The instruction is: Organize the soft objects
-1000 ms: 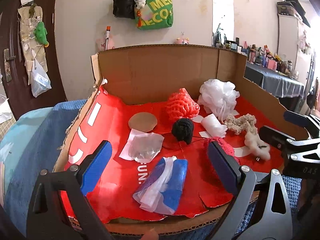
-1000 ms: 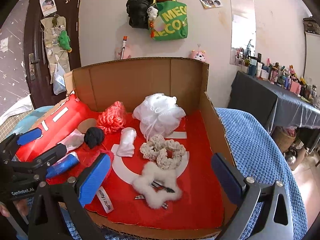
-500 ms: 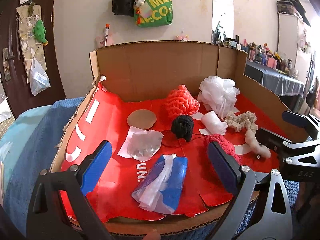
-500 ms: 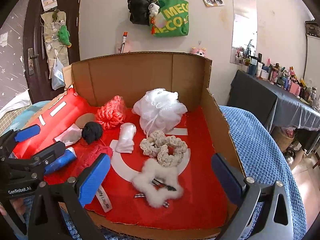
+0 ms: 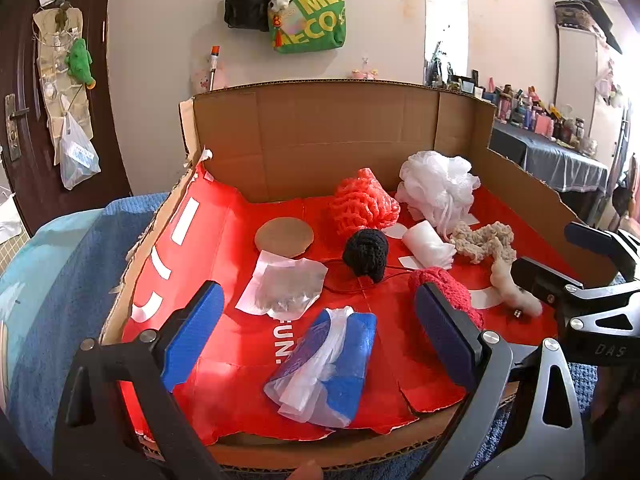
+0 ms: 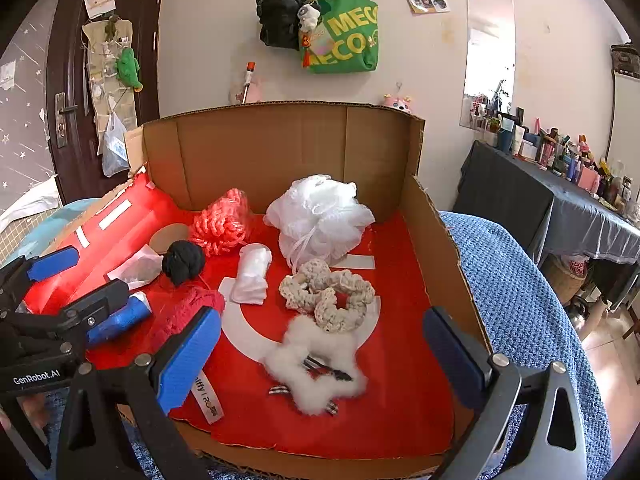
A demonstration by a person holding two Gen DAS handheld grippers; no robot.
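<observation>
A cardboard box (image 5: pixel 320 136) (image 6: pixel 280 152) lined in red holds several soft items. My left gripper (image 5: pixel 320 338) is open at the front left, over a blue and white folded bag (image 5: pixel 324 364). A clear plastic bag (image 5: pixel 286 286), a black knit ball (image 5: pixel 366 252), a red knit piece (image 5: pixel 444 284) and an orange net (image 5: pixel 362 204) lie beyond. My right gripper (image 6: pixel 320 358) is open at the front right, over a white fluffy star (image 6: pixel 316 364). A beige scrunchie (image 6: pixel 328 294), a white roll (image 6: pixel 252 272) and a white bath pouf (image 6: pixel 320 216) sit behind it.
The box stands on a blue knit blanket (image 6: pixel 520 300). A dark door (image 6: pixel 68 80) is at the left, bags (image 6: pixel 340 36) hang on the wall behind, and a dark cluttered table (image 6: pixel 560 200) stands at the right. A round cardboard disc (image 5: pixel 284 236) lies in the box.
Both grippers have moved slightly forward and up over the box front; the objects sit a little lower in both views. Nothing was taken hold of.
</observation>
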